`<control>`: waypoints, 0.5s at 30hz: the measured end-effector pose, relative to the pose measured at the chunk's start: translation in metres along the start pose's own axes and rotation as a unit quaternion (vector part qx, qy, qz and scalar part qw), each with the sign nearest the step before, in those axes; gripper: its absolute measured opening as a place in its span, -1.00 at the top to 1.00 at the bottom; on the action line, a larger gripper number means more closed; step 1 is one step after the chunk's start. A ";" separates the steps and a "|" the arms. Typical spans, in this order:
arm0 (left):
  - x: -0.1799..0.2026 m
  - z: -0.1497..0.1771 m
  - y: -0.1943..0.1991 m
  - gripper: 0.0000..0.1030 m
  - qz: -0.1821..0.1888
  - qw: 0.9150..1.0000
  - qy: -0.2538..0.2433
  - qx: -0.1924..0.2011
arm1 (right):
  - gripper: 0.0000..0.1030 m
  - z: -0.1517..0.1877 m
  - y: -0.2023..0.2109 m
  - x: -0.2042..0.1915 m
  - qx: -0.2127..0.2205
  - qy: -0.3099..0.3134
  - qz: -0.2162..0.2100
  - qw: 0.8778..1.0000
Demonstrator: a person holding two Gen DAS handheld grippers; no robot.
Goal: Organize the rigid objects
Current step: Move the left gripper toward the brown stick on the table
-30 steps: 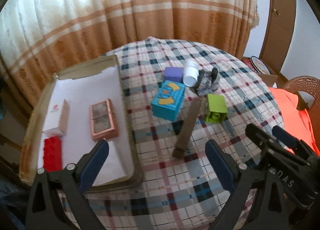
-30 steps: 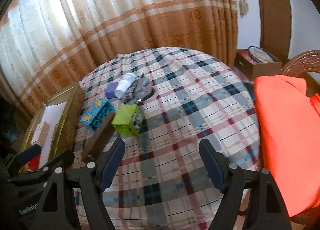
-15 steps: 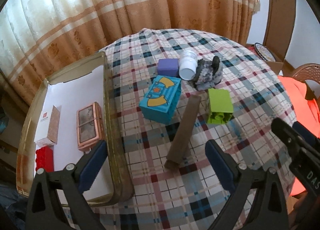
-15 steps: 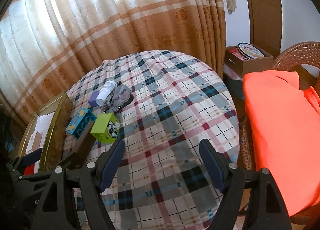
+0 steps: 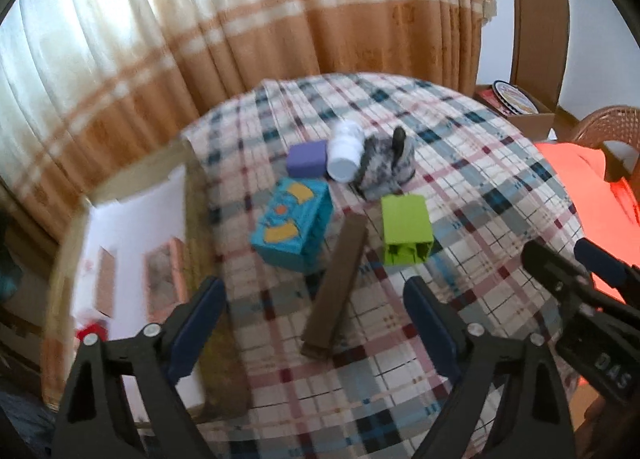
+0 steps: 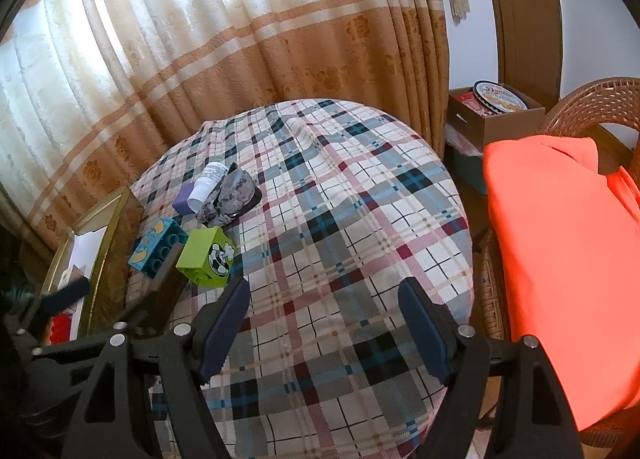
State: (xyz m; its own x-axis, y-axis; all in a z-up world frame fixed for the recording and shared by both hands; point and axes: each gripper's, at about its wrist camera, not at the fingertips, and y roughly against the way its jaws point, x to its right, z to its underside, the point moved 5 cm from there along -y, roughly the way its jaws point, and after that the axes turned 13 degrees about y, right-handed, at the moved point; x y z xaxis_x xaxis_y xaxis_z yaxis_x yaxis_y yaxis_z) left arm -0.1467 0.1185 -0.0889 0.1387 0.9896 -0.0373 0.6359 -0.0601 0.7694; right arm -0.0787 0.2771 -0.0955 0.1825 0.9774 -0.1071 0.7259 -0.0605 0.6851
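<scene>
The left tool hangs over the counter with its two blue pads spread wide but closing a little, and nothing is between them yet. The long brown bar lies flat on the checked cloth right ahead of it. The bar is the landmark here: its long side runs from its near end, close to the left tool, up and away to its far end. That far end sits between the blue block on its left and the green block on its right. Past the far end lie the purple block, the white bottle and a grey bundle. The tray is to the left of the bar, with small boxes in it. The right tool is spread open and empty, over bare cloth to the right of the bar. I think the bar is next to go. The pads may close across the long way and miss, or bump the blue block, since it sits so close. The bar could also tip if pinched near one end
</scene>
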 end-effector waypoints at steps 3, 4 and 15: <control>0.000 0.007 -0.015 -0.55 0.005 1.000 0.009 -0.028 | -0.53 -0.001 0.002 0.000 0.003 0.002 0.002 1.000; -0.002 0.009 -0.020 -0.48 0.011 0.999 0.015 -0.041 | -0.53 -0.001 0.002 0.000 0.003 0.002 0.003 1.000; 0.001 0.012 -0.019 -0.13 0.026 0.999 0.008 -0.026 | -0.53 0.001 -0.001 -0.005 -0.005 0.006 -0.003 1.000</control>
State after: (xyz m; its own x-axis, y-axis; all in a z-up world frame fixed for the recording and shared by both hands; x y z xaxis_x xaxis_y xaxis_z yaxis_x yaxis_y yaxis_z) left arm -0.1498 0.1195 -0.1113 0.1581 0.9873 0.0146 0.5884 -0.1061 0.8016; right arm -0.0797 0.2717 -0.0966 0.1699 0.9801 -0.1027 0.7198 -0.0522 0.6922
